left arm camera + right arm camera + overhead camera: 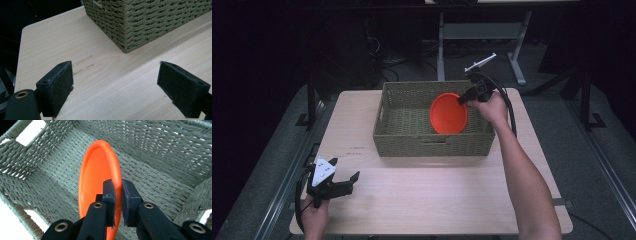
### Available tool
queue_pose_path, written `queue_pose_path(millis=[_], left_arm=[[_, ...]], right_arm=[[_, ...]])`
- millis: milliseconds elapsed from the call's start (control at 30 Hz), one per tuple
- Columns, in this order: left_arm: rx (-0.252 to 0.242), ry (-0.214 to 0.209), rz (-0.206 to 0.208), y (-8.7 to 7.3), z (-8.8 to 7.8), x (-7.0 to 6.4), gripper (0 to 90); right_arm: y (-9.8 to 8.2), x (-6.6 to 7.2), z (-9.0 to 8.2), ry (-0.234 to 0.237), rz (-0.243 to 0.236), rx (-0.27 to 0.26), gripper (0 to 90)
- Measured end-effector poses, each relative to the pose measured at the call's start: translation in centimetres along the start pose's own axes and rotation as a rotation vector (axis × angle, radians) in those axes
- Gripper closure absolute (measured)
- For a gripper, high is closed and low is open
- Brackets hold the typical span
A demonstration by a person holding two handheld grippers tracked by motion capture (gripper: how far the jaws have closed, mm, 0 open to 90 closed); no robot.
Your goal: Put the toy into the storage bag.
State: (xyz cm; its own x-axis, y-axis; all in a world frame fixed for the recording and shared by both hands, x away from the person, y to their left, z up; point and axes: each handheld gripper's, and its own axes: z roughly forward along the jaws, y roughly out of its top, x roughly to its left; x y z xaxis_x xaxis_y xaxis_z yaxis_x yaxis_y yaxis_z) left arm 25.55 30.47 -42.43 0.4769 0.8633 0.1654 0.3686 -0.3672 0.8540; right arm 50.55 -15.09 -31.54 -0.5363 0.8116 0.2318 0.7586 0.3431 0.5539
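Observation:
An orange plate (448, 113) hangs on edge inside the woven basket (402, 135), near its right end. My right gripper (463, 100) is shut on the plate's upper right rim. In the right gripper view the two black pads (109, 192) pinch the orange plate (93, 182) by its rim, over the basket's floor (155, 180). My left gripper (343, 181) rests low at the table's front left corner, open, with nothing between its pads (56, 85). A corner of the basket (140, 22) lies ahead of it.
The basket stands at the back middle of the light wooden table (432, 190). A faint printed mark (357, 149) lies on the tabletop left of the basket. Dark floor and a grey desk frame (482, 32) lie beyond the table.

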Motion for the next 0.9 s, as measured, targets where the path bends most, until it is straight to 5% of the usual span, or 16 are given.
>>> queue_pose_path(millis=[767, 900], left_arm=[[0.002, -0.001, -0.004, 0.0, 0.0, 0.0, 12.8], [0.007, -0.004, -0.002, 0.0, 0.0, 0.0, 12.8]], right_arm=[[-0.7, -0.4, 3.0, -0.003, 0.000, 0.095, 80.4], [-0.7, -0.5, 3.1, 0.008, -0.001, 0.120, 69.4]])
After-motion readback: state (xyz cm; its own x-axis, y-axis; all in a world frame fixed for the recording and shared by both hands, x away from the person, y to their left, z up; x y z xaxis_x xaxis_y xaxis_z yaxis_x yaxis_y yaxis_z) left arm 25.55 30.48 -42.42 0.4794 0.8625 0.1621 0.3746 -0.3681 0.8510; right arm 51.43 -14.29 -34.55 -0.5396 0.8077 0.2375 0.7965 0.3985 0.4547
